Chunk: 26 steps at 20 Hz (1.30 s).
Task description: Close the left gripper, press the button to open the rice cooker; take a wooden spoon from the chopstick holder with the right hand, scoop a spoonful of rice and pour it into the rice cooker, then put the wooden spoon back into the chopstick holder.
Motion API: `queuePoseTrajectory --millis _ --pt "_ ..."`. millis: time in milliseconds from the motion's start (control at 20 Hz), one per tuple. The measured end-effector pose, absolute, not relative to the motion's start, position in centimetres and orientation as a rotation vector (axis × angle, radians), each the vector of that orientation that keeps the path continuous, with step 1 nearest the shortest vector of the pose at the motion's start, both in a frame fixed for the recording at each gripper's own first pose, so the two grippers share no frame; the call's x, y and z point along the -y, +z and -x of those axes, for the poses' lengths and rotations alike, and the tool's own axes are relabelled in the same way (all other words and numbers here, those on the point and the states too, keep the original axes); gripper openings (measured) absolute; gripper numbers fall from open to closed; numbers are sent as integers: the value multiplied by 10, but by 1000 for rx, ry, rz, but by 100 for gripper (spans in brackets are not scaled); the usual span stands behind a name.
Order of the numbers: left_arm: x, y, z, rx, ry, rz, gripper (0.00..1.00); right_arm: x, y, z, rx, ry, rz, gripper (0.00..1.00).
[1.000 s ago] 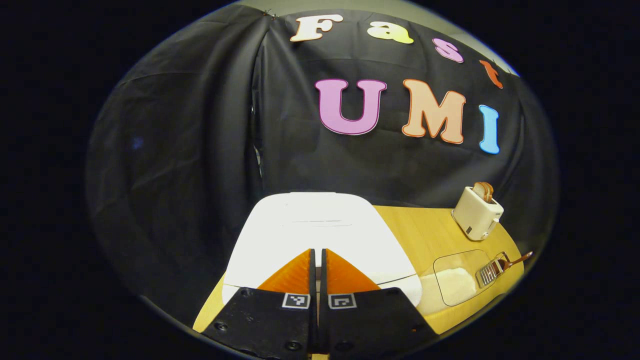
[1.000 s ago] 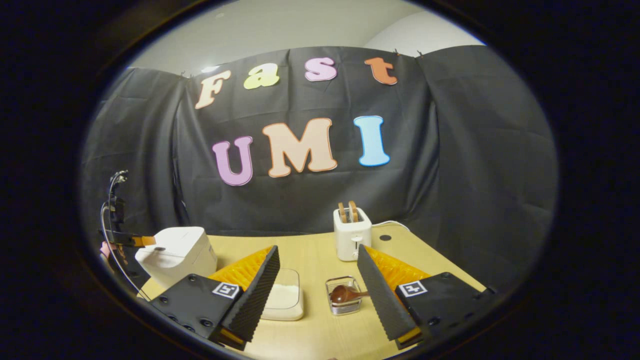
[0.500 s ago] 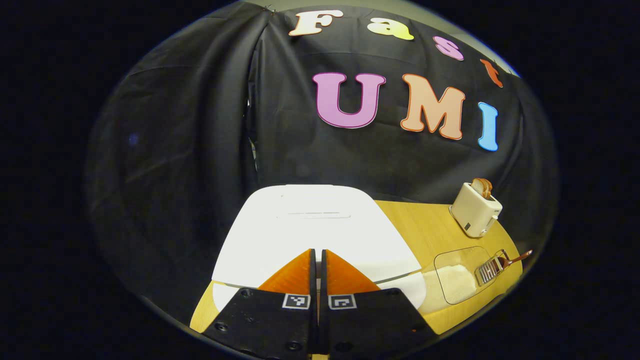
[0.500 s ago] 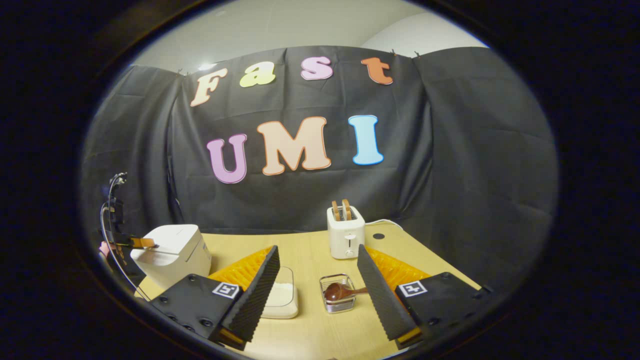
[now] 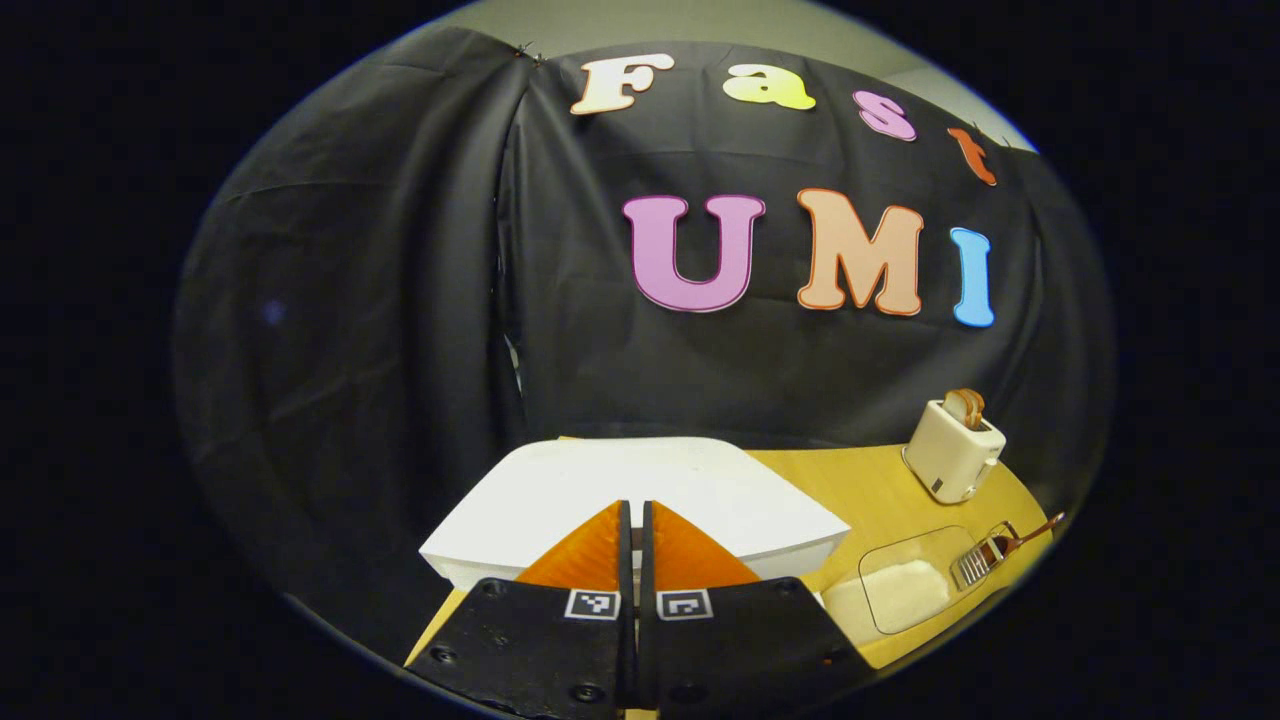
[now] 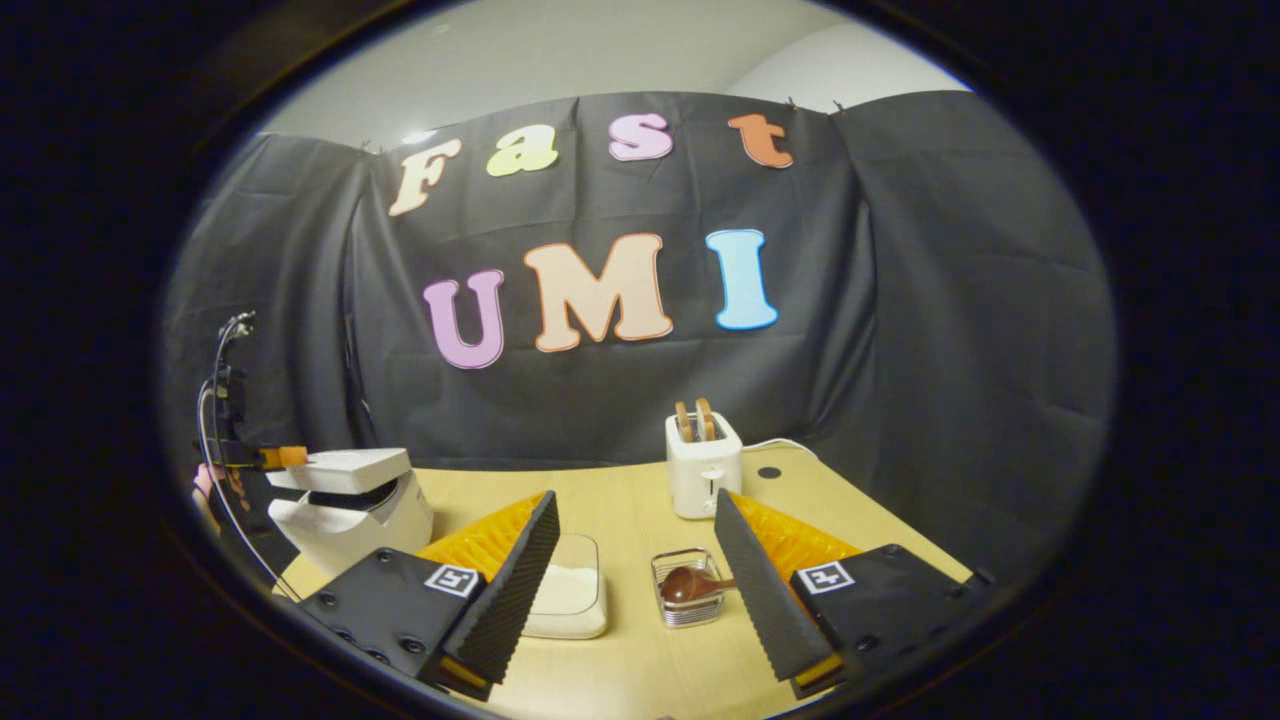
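A: On the far left, in the right gripper view, I see the left tongs (image 6: 285,457) with the two orange fingers pressed together, nothing between them. Their tips are at the front edge of the white boxy rice cooker (image 6: 350,505), and its flat lid stands up a little with a dark gap under it.

B: So the button is pressed, I think. In the left gripper view the closed orange fingers (image 5: 600,550) point at the pale lid, which looks tilted up at the front. What should the left hand do?

A: In my opinion it should go back gently and not push the lid down again. The lid must be free to rise fully, otherwise the rice cannot be poured in.

B: And further to the right?

A: On the light wooden surface (image 6: 630,510) is a clear shallow tray of white rice (image 6: 565,595), just beside the cooker. Then comes the small clear square chopstick holder (image 6: 688,588) with the brown wooden spoon (image 6: 690,584) lying in it, the handle to the right. Behind it stands a white toaster (image 6: 705,478).

B: The right tongs (image 6: 635,575)?

A: Wide apart and empty, the holder between the fingers in the picture. They should come down on the handle, not on the bowl, and close firmly so the spoon does not turn.
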State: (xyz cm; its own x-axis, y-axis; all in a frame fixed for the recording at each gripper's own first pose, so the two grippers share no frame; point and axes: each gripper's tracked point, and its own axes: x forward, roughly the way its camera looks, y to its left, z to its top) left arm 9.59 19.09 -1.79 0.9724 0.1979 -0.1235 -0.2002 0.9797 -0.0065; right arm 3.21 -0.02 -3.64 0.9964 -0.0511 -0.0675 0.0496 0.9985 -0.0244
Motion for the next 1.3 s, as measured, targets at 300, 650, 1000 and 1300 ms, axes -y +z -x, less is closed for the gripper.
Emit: queuePoseTrajectory --millis 300,650,1000,1300 --pt "-188 27 -93 -15 211 -14 0 11 -38 -32 -67 -60 7 98" --pt "-166 44 -74 30 190 27 0 41 -46 -31 -78 -105 -1 98" --pt "-150 39 -45 62 162 118 0 78 -70 -28 -112 -154 -16 98" --pt "-143 29 -13 56 175 128 19 101 -99 -34 -161 -157 -27 99"
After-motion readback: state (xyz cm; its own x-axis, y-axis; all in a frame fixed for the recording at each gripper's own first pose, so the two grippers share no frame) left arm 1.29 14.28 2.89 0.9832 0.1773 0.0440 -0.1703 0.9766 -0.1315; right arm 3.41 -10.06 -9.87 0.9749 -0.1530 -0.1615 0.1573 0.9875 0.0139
